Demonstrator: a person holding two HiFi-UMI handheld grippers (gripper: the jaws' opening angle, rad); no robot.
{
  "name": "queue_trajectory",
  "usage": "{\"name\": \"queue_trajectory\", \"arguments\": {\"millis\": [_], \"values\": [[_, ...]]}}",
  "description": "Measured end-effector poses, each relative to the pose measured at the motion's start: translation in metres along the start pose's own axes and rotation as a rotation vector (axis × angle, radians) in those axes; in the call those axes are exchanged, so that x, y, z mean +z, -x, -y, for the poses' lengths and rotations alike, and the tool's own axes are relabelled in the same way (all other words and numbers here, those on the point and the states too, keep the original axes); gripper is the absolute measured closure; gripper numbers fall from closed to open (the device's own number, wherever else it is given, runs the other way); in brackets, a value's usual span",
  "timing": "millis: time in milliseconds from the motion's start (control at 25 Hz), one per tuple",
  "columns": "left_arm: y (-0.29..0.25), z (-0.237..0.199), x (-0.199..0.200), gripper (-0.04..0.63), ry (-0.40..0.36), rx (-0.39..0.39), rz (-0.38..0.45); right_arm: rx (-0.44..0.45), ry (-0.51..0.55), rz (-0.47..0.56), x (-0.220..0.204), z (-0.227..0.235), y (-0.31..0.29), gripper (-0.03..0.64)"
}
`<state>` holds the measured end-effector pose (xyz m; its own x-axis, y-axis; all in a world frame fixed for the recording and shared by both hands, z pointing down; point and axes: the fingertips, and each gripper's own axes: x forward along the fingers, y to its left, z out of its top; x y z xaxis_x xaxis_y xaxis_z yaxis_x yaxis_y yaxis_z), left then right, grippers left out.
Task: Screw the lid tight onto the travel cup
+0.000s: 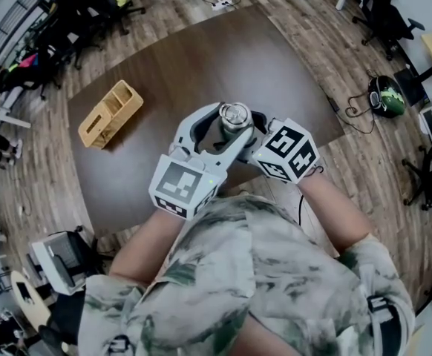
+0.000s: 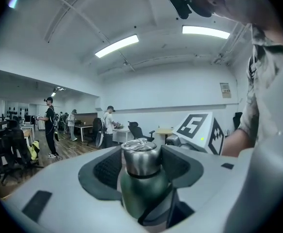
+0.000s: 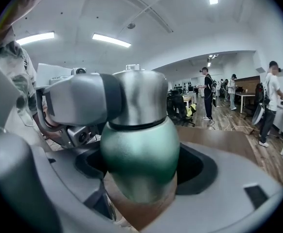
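Note:
A green travel cup (image 3: 139,149) with a steel lid (image 3: 136,96) is held up in the air over the table. My right gripper (image 3: 141,176) is shut on the cup's green body, with a pad against each side. My left gripper (image 2: 140,166) comes from the opposite side, and the lid (image 2: 140,158) stands between its wide-apart jaws; thin gaps show at both pads. In the head view the lid (image 1: 235,114) shows from above between the left gripper's white fingers (image 1: 191,128), with the right gripper's marker cube (image 1: 288,151) beside it. The cup's body is hidden there.
A brown table (image 1: 194,65) lies below, with a light wooden crate (image 1: 110,113) at its left. Office chairs stand around at the far left and right. A helmet (image 1: 385,95) and cables lie on the floor at the right. People stand far off in both gripper views.

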<state>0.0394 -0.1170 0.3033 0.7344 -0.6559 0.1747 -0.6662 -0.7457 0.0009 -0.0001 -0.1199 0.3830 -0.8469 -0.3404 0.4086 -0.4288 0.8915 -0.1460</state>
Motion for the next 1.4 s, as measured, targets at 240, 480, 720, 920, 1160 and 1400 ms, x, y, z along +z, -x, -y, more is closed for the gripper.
{"name": "queue_trajectory", "arguments": {"millis": [240, 480, 720, 920, 1160, 1400], "values": [[0.004, 0.005, -0.004, 0.337, -0.020, -0.154, 0.010, 0.043, 0.022, -0.016, -0.002, -0.007, 0.002, 0.216], [0.013, 0.010, 0.000, 0.341, 0.028, -0.369, 0.017, 0.113, 0.051, -0.028, -0.001, -0.018, 0.005, 0.216], [0.013, 0.006, -0.004, 0.348, 0.072, -0.310, 0.028, 0.093, 0.039, -0.021, -0.003, -0.016, 0.001, 0.216], [0.009, 0.000, -0.003, 0.347, 0.028, -0.114, 0.027, 0.049, 0.016, -0.029, -0.007, -0.008, -0.003, 0.216], [0.005, -0.001, -0.005, 0.347, -0.029, 0.057, 0.002, 0.019, 0.010, -0.042, -0.009, -0.003, -0.008, 0.216], [0.002, 0.000, -0.005, 0.345, -0.028, 0.103, 0.013, 0.015, 0.005, -0.043, -0.011, -0.003, -0.008, 0.216]]}}
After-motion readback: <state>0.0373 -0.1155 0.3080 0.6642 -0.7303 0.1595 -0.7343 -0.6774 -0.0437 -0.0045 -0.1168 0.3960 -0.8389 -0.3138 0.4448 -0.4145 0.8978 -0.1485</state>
